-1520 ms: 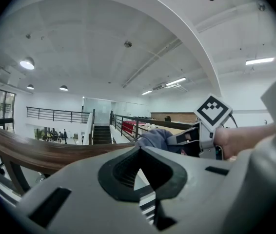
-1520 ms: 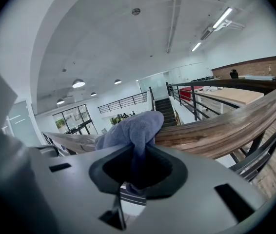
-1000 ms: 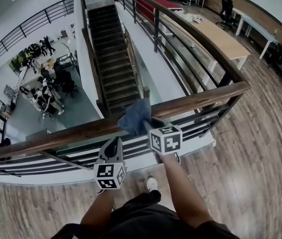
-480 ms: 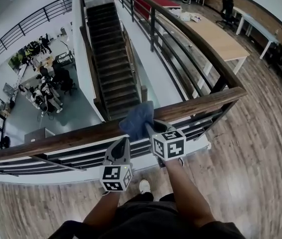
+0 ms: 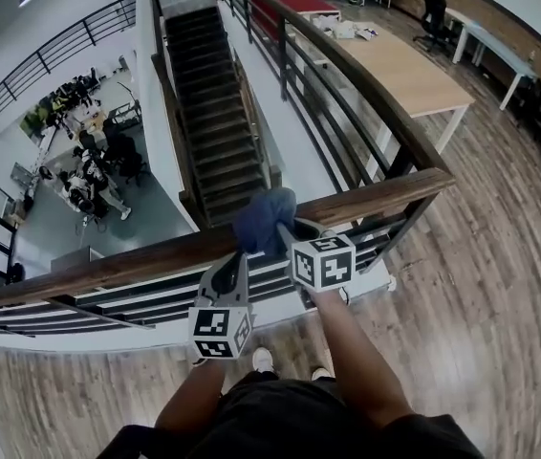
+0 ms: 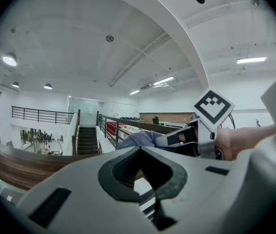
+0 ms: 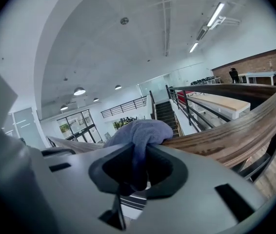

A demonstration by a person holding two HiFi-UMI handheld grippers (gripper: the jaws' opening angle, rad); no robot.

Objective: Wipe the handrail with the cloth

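Observation:
A brown wooden handrail [image 5: 137, 264] runs across the head view above dark metal bars. A blue-grey cloth [image 5: 264, 220] lies bunched on top of it. My right gripper [image 5: 286, 238] is shut on the cloth and presses it to the rail. In the right gripper view the cloth [image 7: 140, 130] hangs between the jaws, with the handrail [image 7: 226, 130] running off to the right. My left gripper [image 5: 235, 262] is just below the rail, left of the cloth, shut on nothing. The left gripper view shows the handrail [image 6: 11, 162], the cloth [image 6: 137, 139] and the right gripper [image 6: 189, 136].
Beyond the rail is an open drop to a lower floor with desks and people [image 5: 84, 175], and a dark staircase [image 5: 208, 103]. A second railing [image 5: 347, 75] meets this one at the right corner. A long wooden table [image 5: 404, 65] stands behind it. I stand on wood flooring [image 5: 481, 285].
My right gripper has slid the cloth a little to the right along the rail. The left gripper has kept beside it below the rail, and the person has stepped sideways.

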